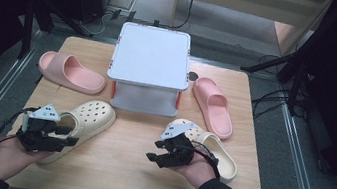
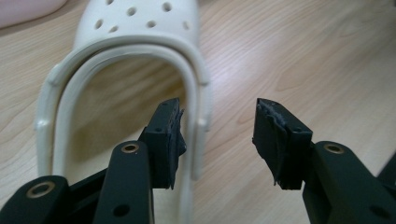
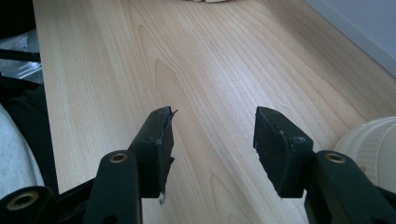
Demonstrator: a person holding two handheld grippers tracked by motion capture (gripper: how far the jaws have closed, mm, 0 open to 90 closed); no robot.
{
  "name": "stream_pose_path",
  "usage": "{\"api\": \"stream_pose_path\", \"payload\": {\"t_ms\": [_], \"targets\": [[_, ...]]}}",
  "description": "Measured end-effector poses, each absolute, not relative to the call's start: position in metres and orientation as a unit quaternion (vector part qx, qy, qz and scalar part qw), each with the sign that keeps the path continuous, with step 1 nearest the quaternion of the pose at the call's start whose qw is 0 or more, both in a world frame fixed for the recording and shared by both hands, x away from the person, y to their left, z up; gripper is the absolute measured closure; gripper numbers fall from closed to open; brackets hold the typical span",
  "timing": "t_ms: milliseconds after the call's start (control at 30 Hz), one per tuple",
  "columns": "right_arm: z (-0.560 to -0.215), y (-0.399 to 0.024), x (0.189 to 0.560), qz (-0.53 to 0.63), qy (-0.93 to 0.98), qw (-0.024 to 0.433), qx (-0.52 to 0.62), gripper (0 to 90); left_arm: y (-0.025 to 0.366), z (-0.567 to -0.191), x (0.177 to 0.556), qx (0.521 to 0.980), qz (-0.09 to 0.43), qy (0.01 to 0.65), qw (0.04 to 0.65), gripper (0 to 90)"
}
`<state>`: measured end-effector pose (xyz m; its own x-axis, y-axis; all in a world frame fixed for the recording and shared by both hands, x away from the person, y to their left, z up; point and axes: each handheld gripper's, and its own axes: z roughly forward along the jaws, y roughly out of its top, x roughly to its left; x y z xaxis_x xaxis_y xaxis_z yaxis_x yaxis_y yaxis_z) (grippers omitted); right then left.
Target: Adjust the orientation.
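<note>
Nearest the left gripper (image 1: 65, 135): cream perforated clog (image 1: 82, 121), lying on the front left part of the wooden table (image 1: 120, 168), toe toward the middle, heel end at the gripper. Seen in the left gripper view as cream clog (image 2: 140, 51) with heel strap arched over the opening; jaws apart, one black pad (image 2: 164, 140) poised inside the heel opening just beside the strap, the other pad out over bare wood, strap side between the two but not pinched. Left gripper (image 2: 217, 140) thus spread, nothing clamped. Right gripper (image 1: 156, 154) held over the table front right of centre, jaws apart with bare tabletop between them, nothing gripped; same reading in the right gripper view, right gripper (image 3: 212, 149) over plain wood grain. Second cream clog (image 1: 209, 148) just behind and beside the right hand, partly covered by it; pale rounded edge (image 3: 373, 140) at the lower right of the right gripper view. Centre rear: white lidded storage box (image 1: 151, 56) with orange clasps. Pink slide sandal (image 1: 69, 72) left of the box; second pink slide sandal (image 1: 212, 106) right of the box, both apart from it.
</note>
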<state>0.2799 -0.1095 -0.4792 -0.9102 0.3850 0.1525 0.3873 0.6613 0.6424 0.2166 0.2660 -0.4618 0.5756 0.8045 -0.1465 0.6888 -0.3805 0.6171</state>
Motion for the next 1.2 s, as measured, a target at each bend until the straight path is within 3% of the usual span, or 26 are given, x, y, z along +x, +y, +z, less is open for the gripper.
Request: {"api": "stream_pose_path", "payload": {"t_ms": [300,433,500,833,1200], "targets": [[-0.480,-0.113,0.278,-0.348,-0.911,-0.003,-0.219,48.4,0.263,-0.481,0.240,0.834,0.066,0.455,0.306,61.7],[-0.481,-0.117,0.276,-0.346,-0.910,-0.005,-0.228,48.5,0.261,-0.484,0.247,0.838,0.050,0.447,0.308,72.5],[-0.481,-0.119,0.276,-0.346,-0.909,-0.006,-0.233,48.5,0.259,-0.479,0.248,0.841,0.073,0.444,0.301,76.1],[-0.480,-0.125,0.274,-0.352,-0.904,-0.013,-0.241,49.5,0.260,-0.461,0.249,0.827,0.080,0.456,0.319,77.2],[-0.481,-0.132,0.270,-0.353,-0.900,-0.018,-0.254,50.5,0.218,-0.451,0.250,0.848,0.060,0.408,0.332,77.2]]}}
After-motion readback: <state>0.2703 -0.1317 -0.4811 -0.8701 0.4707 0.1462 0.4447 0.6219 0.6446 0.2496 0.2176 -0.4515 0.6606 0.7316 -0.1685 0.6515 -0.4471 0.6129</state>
